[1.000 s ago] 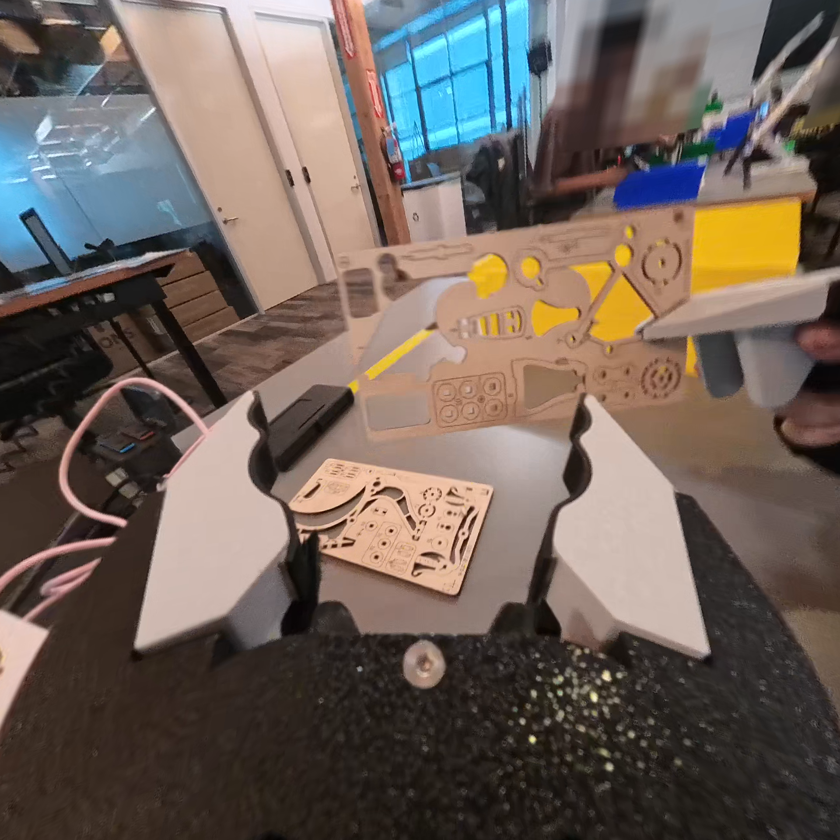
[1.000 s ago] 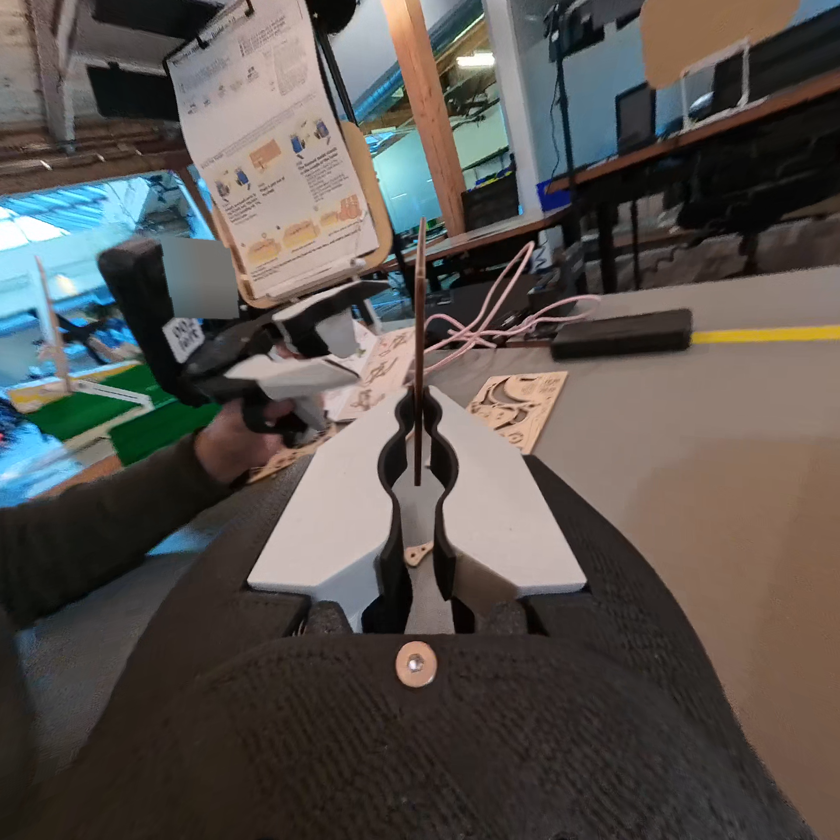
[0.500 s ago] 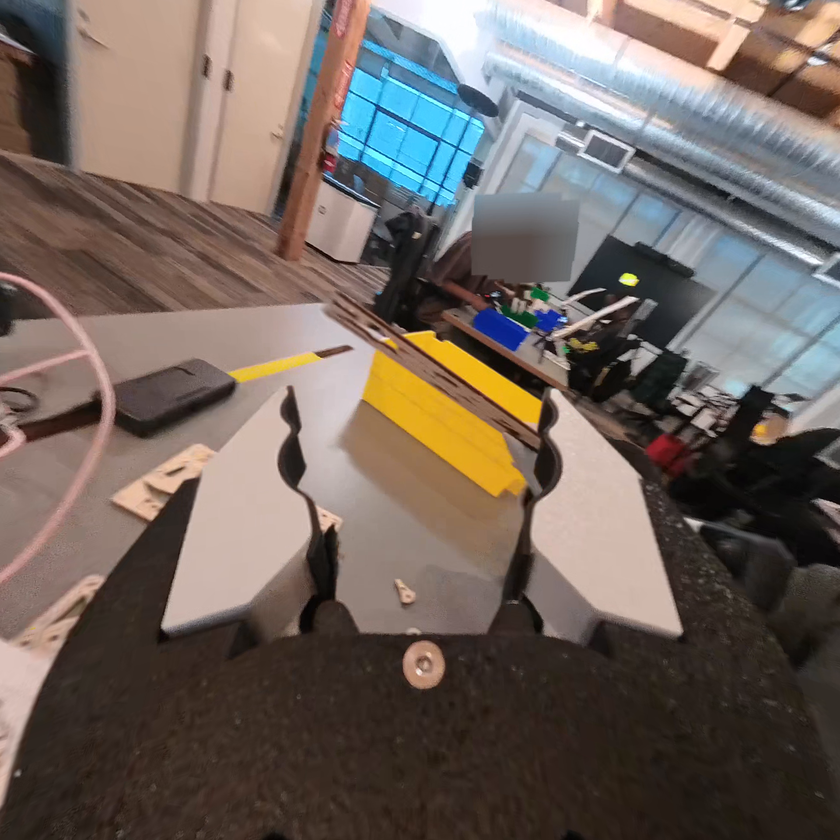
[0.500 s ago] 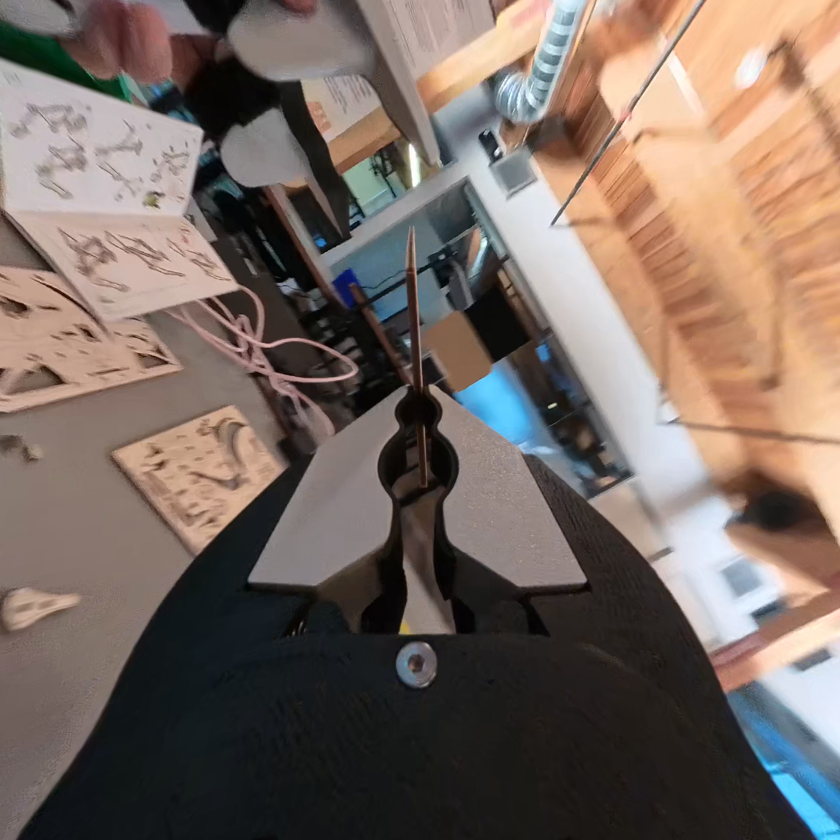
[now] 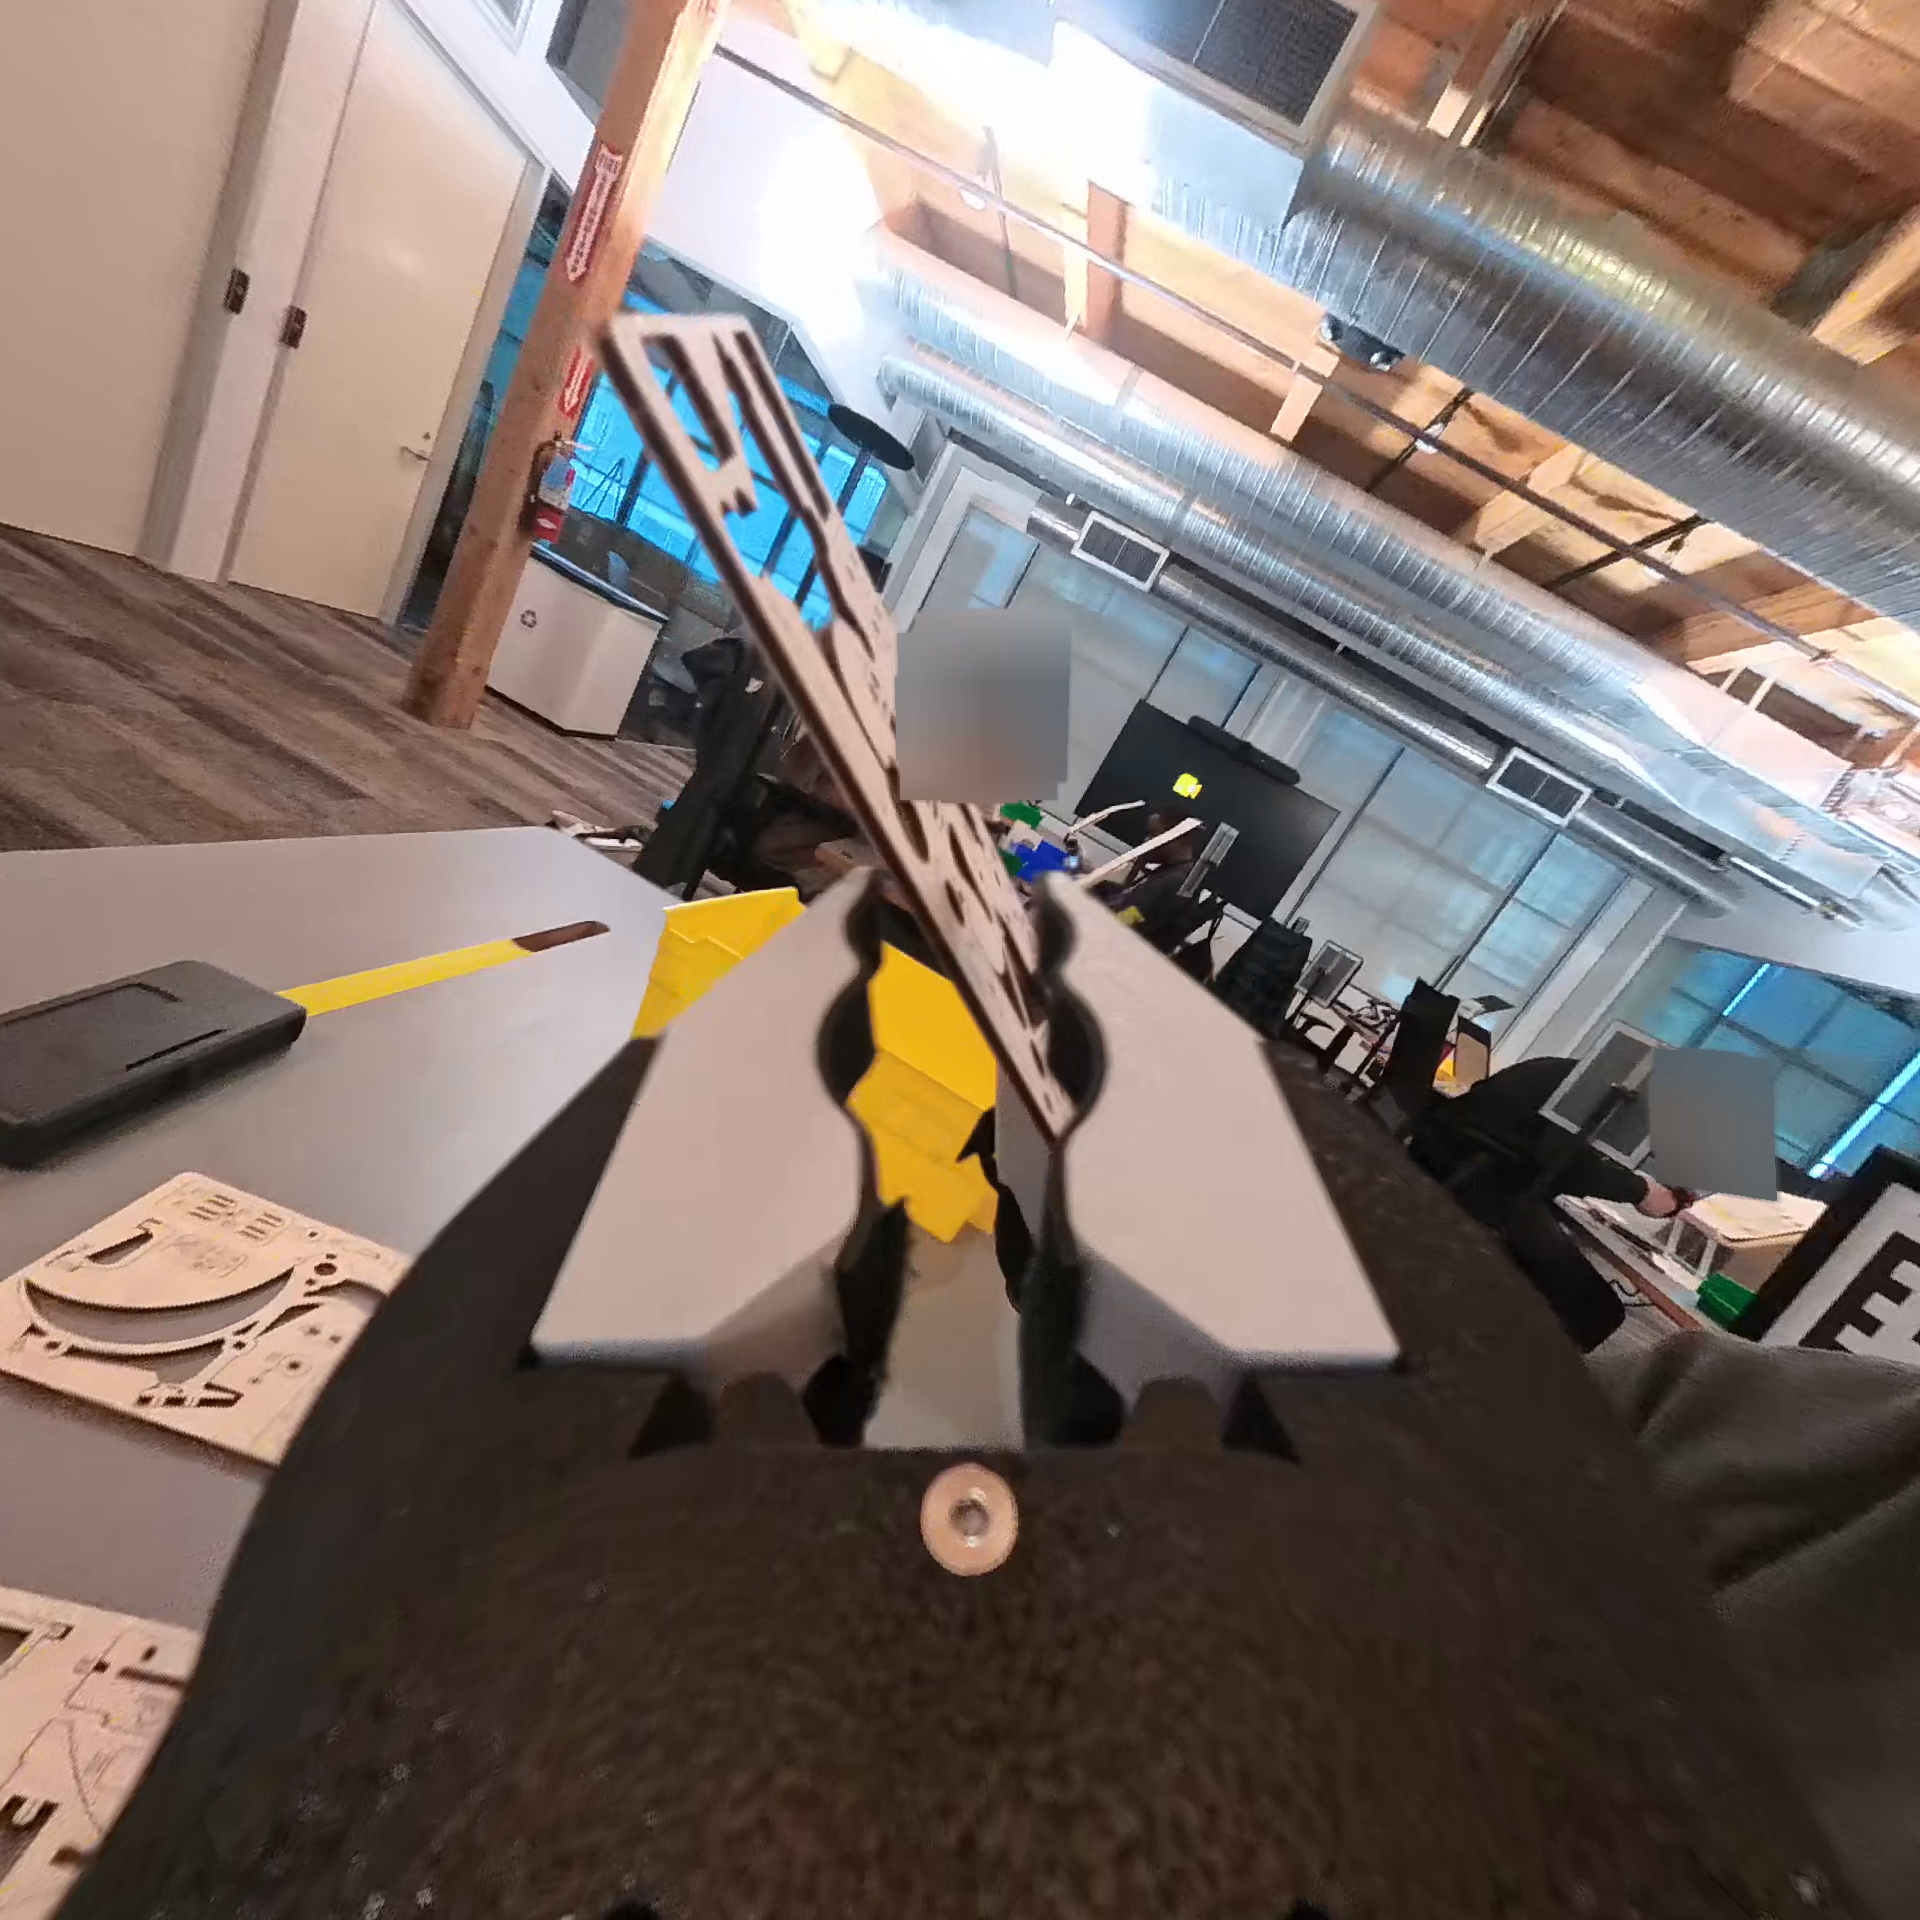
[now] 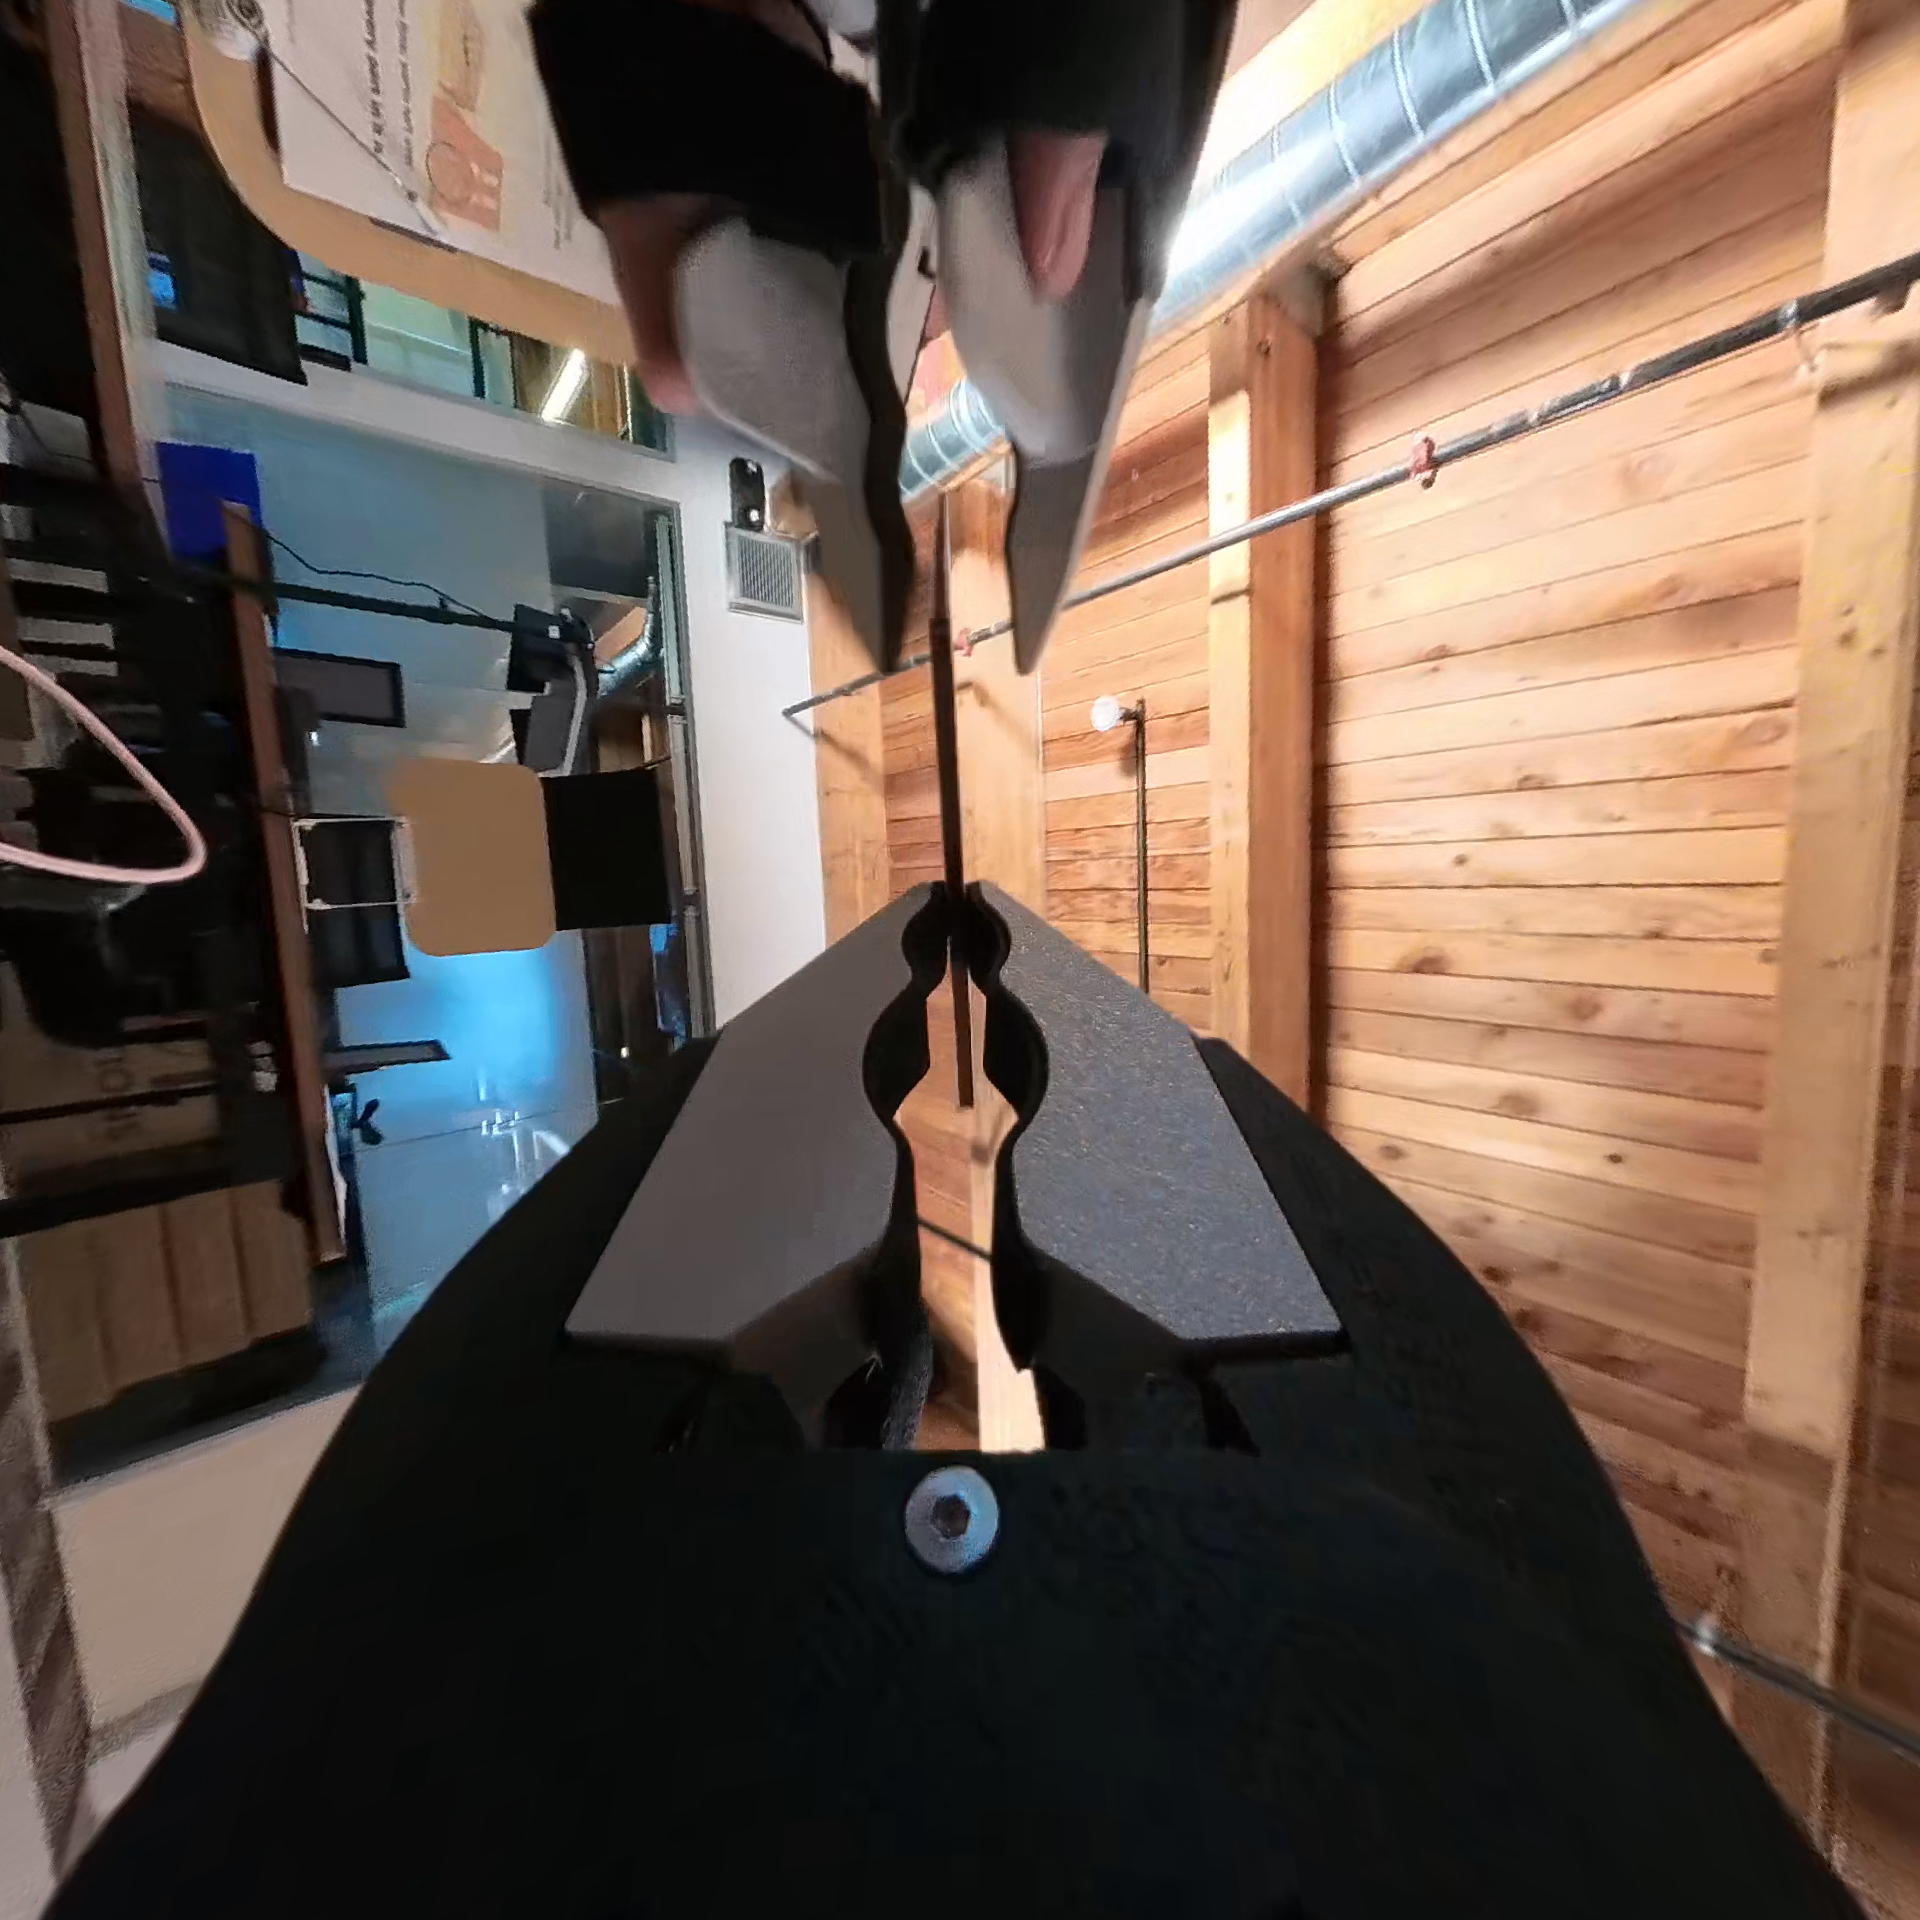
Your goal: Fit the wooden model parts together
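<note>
The right tongs (image 6: 958, 902) are pinching the thin wooden sheet (image 6: 948, 769) by one edge, tips pressed together on it, and have it lifted clear of the surface (image 5: 312, 914), edge-on toward the rafters. The left tongs (image 5: 954, 909) come at the same sheet from twelve o'clock in the right wrist view; they are partly spread, the sheet standing in the gap. In the left wrist view it slants up toward eleven o'clock and seems to lean on the right-hand finger (image 5: 1164, 1174), but I cannot tell if it is gripped.

This looks like the step of freeing a part from the sheet, not yet fitting anything. More sheets (image 5: 187, 1309) lie on the surface at eight o'clock. Next, I'd judge, the left tongs need to close on one cut-out piece and press or twist gently, since the sheet is thin and could snap.
</note>
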Tool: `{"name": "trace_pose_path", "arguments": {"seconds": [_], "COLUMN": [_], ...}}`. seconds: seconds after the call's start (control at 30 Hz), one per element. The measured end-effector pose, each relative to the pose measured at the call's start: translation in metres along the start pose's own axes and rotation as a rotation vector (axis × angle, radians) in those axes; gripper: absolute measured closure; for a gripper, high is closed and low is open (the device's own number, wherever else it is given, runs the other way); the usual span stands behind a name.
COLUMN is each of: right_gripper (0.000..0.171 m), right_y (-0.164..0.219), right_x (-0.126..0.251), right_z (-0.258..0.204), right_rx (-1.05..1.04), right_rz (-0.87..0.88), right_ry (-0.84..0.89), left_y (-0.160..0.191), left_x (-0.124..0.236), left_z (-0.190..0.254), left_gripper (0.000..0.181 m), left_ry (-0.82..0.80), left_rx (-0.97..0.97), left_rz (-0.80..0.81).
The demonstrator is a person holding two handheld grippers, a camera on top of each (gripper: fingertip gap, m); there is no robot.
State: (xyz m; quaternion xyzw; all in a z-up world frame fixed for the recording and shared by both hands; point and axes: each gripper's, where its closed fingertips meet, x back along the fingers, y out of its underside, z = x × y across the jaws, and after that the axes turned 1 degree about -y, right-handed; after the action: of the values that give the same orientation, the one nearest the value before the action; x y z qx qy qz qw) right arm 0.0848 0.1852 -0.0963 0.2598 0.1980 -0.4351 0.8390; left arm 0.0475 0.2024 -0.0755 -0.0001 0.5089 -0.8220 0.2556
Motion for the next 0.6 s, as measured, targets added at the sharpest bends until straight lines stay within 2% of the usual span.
{"name": "trace_pose_path", "arguments": {"seconds": [0.03, 0.1, 0.13, 0.2, 0.33, 0.4, 0.5, 0.6], "right_gripper": [0.171, 0.170, 0.162, 0.132, 0.120, 0.119, 0.120, 0.123], "right_y": [-0.003, -0.008, -0.010, -0.016, -0.018, -0.007, 0.005, 0.016], "right_x": [0.000, 0.003, 0.004, 0.008, 0.020, 0.018, 0.007, 0.000], "right_z": [0.000, 0.001, 0.000, -0.009, -0.005, 0.006, 0.019, 0.029], "right_rx": [0.000, -0.019, -0.041, -0.143, -0.452, -0.701, -1.264, -1.698], "right_rz": [0.009, 0.039, 0.060, 0.133, 0.284, 0.288, 0.277, 0.267], "right_ry": [0.004, 0.027, 0.017, -0.068, -0.240, -0.313, -0.511, -0.629], "left_y": [-0.002, -0.002, -0.002, -0.002, -0.006, -0.008, -0.007, -0.001], "left_x": [0.001, 0.002, 0.003, 0.004, 0.009, 0.012, 0.014, 0.014], "left_z": [0.000, 0.000, 0.002, 0.003, -0.005, -0.005, -0.002, 0.001], "left_gripper": [0.171, 0.176, 0.178, 0.181, 0.181, 0.181, 0.181, 0.181], "left_ry": [0.010, 0.016, 0.030, 0.041, -0.007, 0.009, 0.055, 0.080], "left_rx": [-0.001, -0.020, -0.032, -0.050, -0.125, -0.118, -0.092, -0.086], "left_rz": [0.009, 0.008, 0.004, -0.007, -0.023, -0.025, -0.053, -0.096]}}
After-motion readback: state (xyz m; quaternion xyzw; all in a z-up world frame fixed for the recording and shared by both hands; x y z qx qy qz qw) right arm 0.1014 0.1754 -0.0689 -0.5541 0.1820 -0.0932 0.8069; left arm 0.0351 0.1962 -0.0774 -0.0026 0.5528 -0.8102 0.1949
